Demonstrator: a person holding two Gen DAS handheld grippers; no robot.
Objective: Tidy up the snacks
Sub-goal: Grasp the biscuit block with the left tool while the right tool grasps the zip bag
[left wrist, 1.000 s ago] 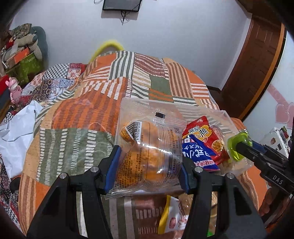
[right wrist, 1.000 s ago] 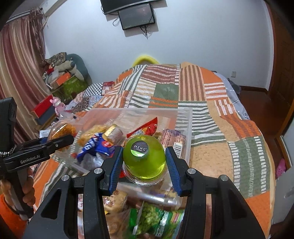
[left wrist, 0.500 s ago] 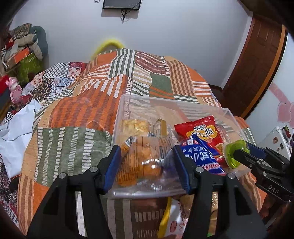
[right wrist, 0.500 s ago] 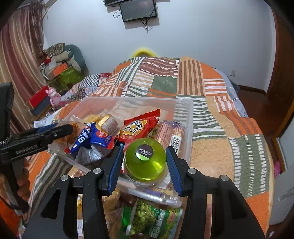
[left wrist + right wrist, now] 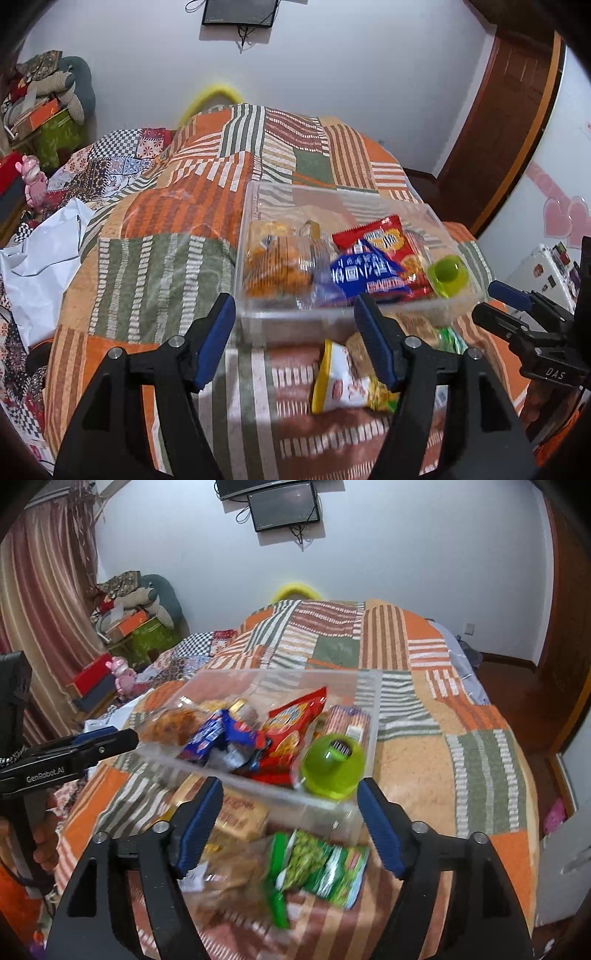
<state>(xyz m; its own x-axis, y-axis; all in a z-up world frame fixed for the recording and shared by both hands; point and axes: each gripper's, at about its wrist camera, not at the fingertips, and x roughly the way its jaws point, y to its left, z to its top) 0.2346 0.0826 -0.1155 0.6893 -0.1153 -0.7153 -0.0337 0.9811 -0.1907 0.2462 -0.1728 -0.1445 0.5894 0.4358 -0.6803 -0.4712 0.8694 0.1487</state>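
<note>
A clear plastic bin sits on the quilted bed. Inside lie an orange pastry bag, a blue packet, a red chip bag and a green jelly cup. My left gripper is open and empty, just in front of the bin. My right gripper is open and empty, just in front of the bin, near the jelly cup. Each gripper shows in the other's view: the right one, the left one.
Loose snacks lie on the bed in front of the bin: a white and yellow packet, a green pea bag, brown packets. A white bag lies at the left. Clutter stands by the wall. A door is on the right.
My left gripper let go of the orange pastry bag into the bin and drew back. My right gripper let go of the green jelly cup into the bin and opened wide.
</note>
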